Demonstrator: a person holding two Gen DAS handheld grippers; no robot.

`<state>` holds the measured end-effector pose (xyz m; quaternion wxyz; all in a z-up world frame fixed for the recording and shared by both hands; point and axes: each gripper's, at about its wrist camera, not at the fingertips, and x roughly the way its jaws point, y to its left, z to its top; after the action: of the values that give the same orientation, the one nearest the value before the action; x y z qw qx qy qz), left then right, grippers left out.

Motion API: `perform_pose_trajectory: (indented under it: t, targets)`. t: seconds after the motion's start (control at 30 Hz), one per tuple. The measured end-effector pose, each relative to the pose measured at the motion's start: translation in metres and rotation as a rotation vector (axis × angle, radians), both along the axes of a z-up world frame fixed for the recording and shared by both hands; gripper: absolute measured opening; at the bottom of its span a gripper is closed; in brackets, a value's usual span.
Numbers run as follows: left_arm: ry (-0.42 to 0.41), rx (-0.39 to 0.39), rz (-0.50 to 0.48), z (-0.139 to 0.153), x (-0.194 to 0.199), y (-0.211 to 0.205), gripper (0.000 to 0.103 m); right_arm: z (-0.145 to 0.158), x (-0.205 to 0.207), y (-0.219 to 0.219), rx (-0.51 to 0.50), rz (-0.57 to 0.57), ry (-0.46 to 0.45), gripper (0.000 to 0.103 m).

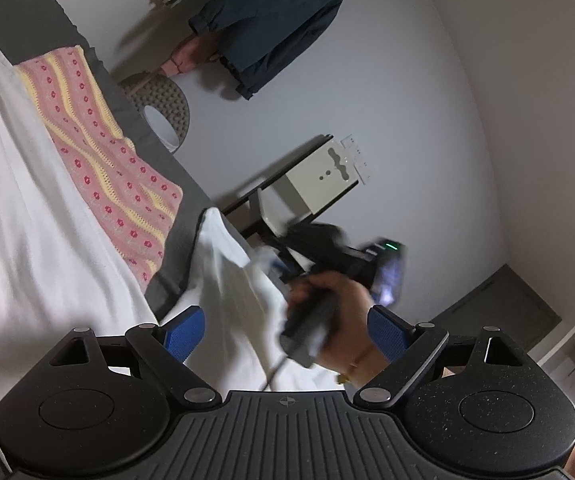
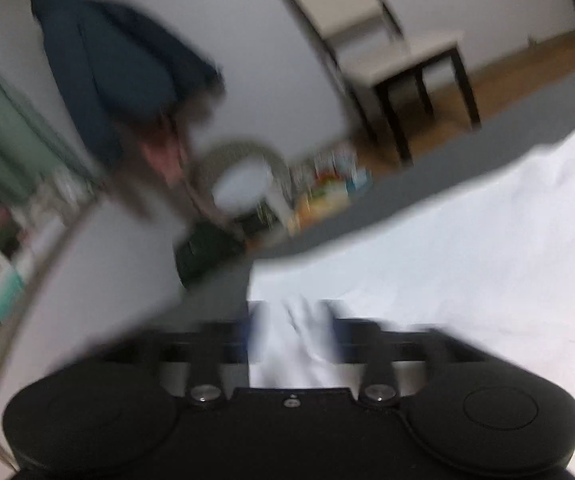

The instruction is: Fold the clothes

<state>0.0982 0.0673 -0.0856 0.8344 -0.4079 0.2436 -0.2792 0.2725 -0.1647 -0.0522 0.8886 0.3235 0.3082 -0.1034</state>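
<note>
Across the bed, with its grey cover (image 1: 175,276), a white garment (image 1: 39,248) lies spread beneath me, and past it sits a pink knitted piece (image 1: 107,168) with yellow wavy stripes and red dots, folded flat on the cover. My left claw (image 1: 287,332) stands wide, its blue pads (image 1: 185,332) well apart, nothing between them; white cloth lies under the left pad only. Ahead of it my right hand (image 1: 327,312) grips the handle of the other tool, and the right claw (image 2: 293,336) has a bunched edge of the white garment (image 2: 467,248) between its fingers, closed narrow on the fabric; the right wrist view is smeared by motion, so I cannot make out the pads sharply. A corner of the same white cloth (image 1: 223,240) hangs lifted off the bed beside the right tool in the left wrist view. Behind the bed a dark blue jacket (image 1: 275,20) hangs against the pale wall, a grey ring-shaped cushion (image 1: 167,100) sits near the bed's edge, and a small side table (image 1: 319,176) with dark legs stands by the wall. Through the right wrist view the table (image 2: 415,60) stands on a wooden floor (image 2: 527,68), with blurred coloured things near the bed's far edge.
</note>
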Motion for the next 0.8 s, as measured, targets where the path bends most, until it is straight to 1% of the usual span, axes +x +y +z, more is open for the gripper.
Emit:
perform_pose_trajectory:
  t: [0.03,0.07,0.1,0.17,0.2,0.23,0.27,0.33,0.4,0.43,0.5,0.53,0.57,0.63,0.73,0.77,0.8]
  targets:
    - [0.000,0.005,0.004,0.000,0.001,0.001,0.088,-0.004,0.004,0.003,0.008,0.021,0.015,0.071]
    - [0.004,0.007,0.008,-0.001,0.002,0.002,0.088,-0.002,0.005,0.002,0.027,0.044,0.006,0.071]
    - [0.008,0.009,0.013,-0.002,0.003,0.003,0.088,0.002,0.005,-0.002,0.059,0.073,-0.021,0.071]
    - [0.015,0.005,0.019,-0.002,0.005,0.005,0.088,0.020,-0.001,-0.017,0.098,0.122,-0.102,0.071]
    - [0.015,0.001,0.020,-0.002,0.006,0.006,0.088,0.033,-0.009,-0.029,0.094,0.147,-0.136,0.073]
    - [0.015,-0.002,0.022,-0.002,0.007,0.007,0.088,0.045,-0.019,-0.040,0.081,0.167,-0.157,0.078]
    - [0.014,-0.005,0.024,-0.002,0.007,0.008,0.088,0.056,-0.033,-0.054,0.068,0.189,-0.169,0.081]
    - [0.014,-0.011,0.024,-0.002,0.008,0.008,0.088,0.072,-0.073,-0.086,0.038,0.252,-0.168,0.081]
    - [0.019,-0.015,0.014,-0.001,0.009,0.006,0.088,0.079,-0.117,-0.117,-0.001,0.274,-0.132,0.081]
    - [0.021,-0.015,0.008,0.000,0.009,0.005,0.088,0.080,-0.146,-0.130,-0.016,0.281,-0.108,0.081]
    - [0.024,-0.010,-0.011,0.001,0.009,0.000,0.088,0.079,-0.210,-0.147,-0.068,0.297,-0.054,0.077]
    - [0.025,-0.005,-0.024,0.002,0.008,-0.003,0.088,0.077,-0.238,-0.150,-0.104,0.322,-0.033,0.075]
    - [0.022,0.003,-0.041,0.004,0.006,-0.007,0.088,0.073,-0.266,-0.151,-0.152,0.354,0.004,0.069]
    - [0.016,0.023,-0.080,0.008,0.002,-0.017,0.088,0.062,-0.321,-0.141,-0.287,0.426,0.087,0.060]
    - [0.002,0.073,-0.162,0.015,-0.010,-0.040,0.088,0.046,-0.373,-0.098,-0.521,0.521,0.240,0.053]
    - [-0.004,0.090,-0.188,0.017,-0.015,-0.049,0.088,0.040,-0.385,-0.083,-0.601,0.554,0.286,0.052]
    - [-0.010,0.107,-0.213,0.018,-0.020,-0.058,0.088,0.035,-0.393,-0.069,-0.666,0.580,0.311,0.052]
